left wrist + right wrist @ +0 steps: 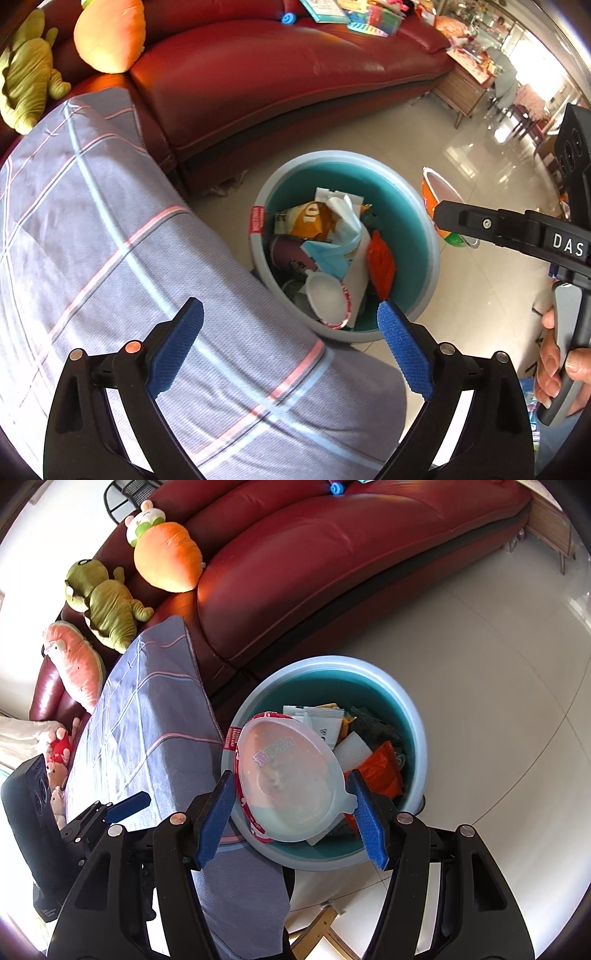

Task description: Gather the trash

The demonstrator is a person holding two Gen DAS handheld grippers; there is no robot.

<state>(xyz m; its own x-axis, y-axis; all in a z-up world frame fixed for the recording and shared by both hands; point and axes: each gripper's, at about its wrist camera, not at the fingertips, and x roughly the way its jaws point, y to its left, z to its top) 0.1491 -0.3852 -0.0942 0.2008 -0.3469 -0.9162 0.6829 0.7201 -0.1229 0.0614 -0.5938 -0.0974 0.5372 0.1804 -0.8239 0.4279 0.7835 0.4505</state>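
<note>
Right gripper (293,814) clamping instant-noodle bowl (291,775) above teal bin (413,720), translucent lid facing camera, long axis slanting upper-left to lower-right. Left gripper (290,343) gaping wide, holding nothing.

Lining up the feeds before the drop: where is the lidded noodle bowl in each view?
Left wrist: noodle bowl right of centre, just past the teal bin.
Right wrist: lower centre, clamped in the right tool, above the bin.
Shared landmark: the teal bin.
</note>
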